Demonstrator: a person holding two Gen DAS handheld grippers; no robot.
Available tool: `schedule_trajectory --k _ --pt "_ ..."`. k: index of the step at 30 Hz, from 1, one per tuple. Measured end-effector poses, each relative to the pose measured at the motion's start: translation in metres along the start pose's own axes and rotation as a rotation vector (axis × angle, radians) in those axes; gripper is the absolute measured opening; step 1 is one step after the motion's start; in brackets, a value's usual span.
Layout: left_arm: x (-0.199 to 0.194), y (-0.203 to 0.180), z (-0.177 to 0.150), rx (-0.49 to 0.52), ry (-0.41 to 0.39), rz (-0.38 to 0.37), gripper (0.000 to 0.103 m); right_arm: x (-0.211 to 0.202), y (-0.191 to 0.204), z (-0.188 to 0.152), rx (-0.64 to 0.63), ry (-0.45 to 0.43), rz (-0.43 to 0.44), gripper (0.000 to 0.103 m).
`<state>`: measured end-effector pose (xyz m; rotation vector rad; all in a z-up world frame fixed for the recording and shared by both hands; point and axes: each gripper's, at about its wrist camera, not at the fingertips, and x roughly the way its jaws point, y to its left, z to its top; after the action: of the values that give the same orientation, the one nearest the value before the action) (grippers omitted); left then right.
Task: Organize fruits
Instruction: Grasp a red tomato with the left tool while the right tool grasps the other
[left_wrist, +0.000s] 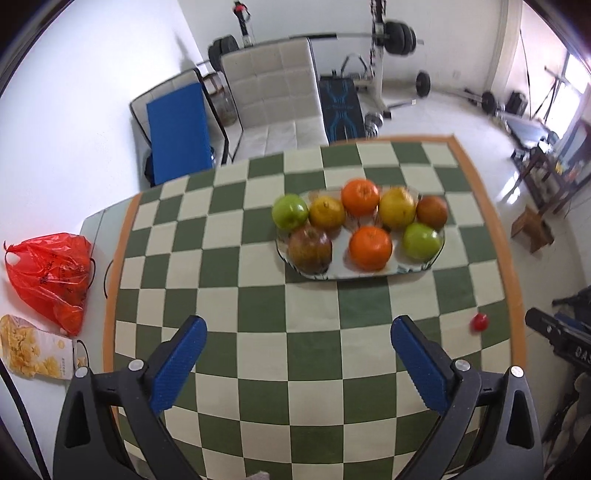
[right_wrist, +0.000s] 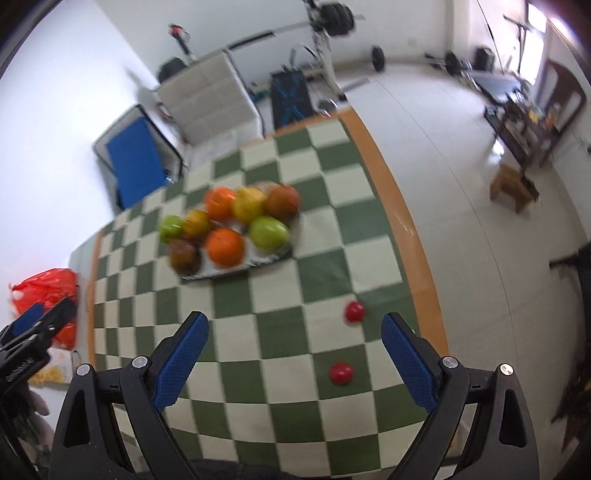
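A white oval plate (left_wrist: 369, 272) sits mid-table with several fruits: two oranges (left_wrist: 370, 247), two green apples (left_wrist: 422, 241), yellow and reddish-brown fruits. The plate (right_wrist: 236, 268) shows blurred in the right wrist view. Two small red fruits lie on the checkered cloth near the right edge, one (right_wrist: 355, 311) farther, one (right_wrist: 341, 373) nearer; one (left_wrist: 479, 322) shows in the left wrist view. My left gripper (left_wrist: 298, 334) is open and empty, short of the plate. My right gripper (right_wrist: 294, 330) is open and empty above the cloth, the near red fruit between its fingers' lines.
A green-and-cream checkered cloth (left_wrist: 258, 354) with an orange border covers the table. A red plastic bag (left_wrist: 51, 277) and a snack packet (left_wrist: 33, 349) lie off the cloth's left side. A white chair (left_wrist: 273, 99) stands behind the table. The left gripper's tip (right_wrist: 40, 317) shows at left.
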<state>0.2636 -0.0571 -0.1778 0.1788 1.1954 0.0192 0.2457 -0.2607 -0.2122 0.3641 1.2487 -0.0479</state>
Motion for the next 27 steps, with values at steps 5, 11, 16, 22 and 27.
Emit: schedule_trajectory --k 5,11,16,22,27 --pt "0.071 -0.039 -0.005 0.091 0.138 0.053 0.102 0.090 -0.051 0.001 0.060 0.119 -0.036 0.075" --pt "0.116 -0.072 -0.010 0.149 0.253 0.039 0.102 0.173 -0.070 -0.003 0.076 0.230 -0.054 0.052" --pt "0.117 -0.110 -0.019 0.188 0.308 -0.066 0.102 0.184 -0.064 -0.005 0.031 0.215 -0.030 0.029" --pt "0.107 -0.181 -0.042 0.336 0.351 -0.234 0.102 0.139 -0.088 -0.023 0.068 0.165 -0.005 0.029" --pt "0.112 -0.228 -0.070 0.441 0.414 -0.317 0.080 0.104 -0.114 -0.051 0.104 0.160 -0.044 0.029"
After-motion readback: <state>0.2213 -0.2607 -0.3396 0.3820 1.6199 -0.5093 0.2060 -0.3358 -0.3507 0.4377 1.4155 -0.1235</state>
